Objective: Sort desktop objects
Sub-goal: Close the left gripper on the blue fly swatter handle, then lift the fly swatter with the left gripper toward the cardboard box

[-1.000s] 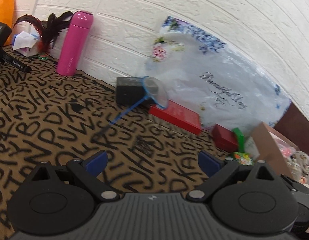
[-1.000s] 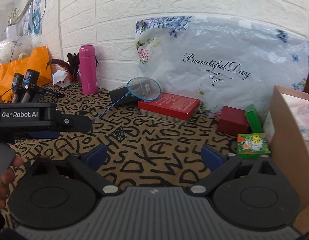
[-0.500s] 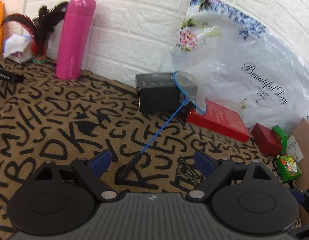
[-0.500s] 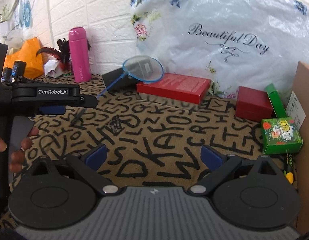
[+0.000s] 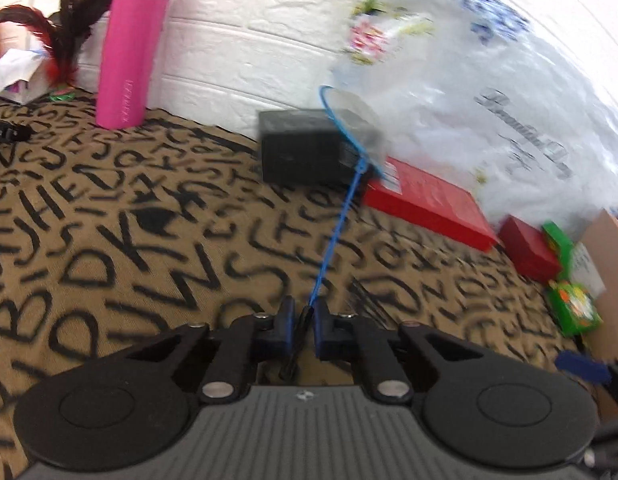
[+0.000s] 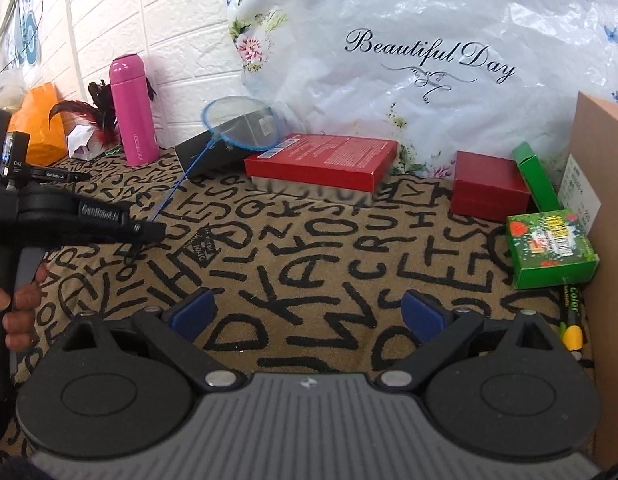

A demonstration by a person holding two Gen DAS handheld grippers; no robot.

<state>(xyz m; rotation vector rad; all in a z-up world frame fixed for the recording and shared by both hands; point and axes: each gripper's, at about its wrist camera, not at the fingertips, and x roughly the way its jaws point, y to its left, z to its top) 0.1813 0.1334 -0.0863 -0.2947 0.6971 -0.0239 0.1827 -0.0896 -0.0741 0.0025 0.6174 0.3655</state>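
Grip: left tongs (image 5: 301, 326) are closing on the black handle end of the small blue net (image 5: 336, 216), and the pads already press it from both sides.
Net place: hoop (image 6: 241, 122) rests up on the black box (image 5: 305, 152) at about 12 o'clock from the left tongs; the thin shaft slopes down to the handle, near the counter (image 5: 109, 220).
Right tongs: released, jaws wide, nothing between them (image 6: 305, 312); they hang above the counter.
Risk, slip: handle is thin and is held only near its tip, so I think the net can rotate or slide out when it is lifted.
Risk, snag: hoop lies against the box and just beside the red flat box (image 6: 321, 158); pulling straight back may drag or push them.
Risk, bend: shaft looks flexible, so a fast swing can whip the hoop into the pink bottle (image 5: 135, 44) at 10 o'clock.
Risk, target: cardboard box (image 6: 601, 216) at 3 o'clock has tall wall; long net may catch on its edge.
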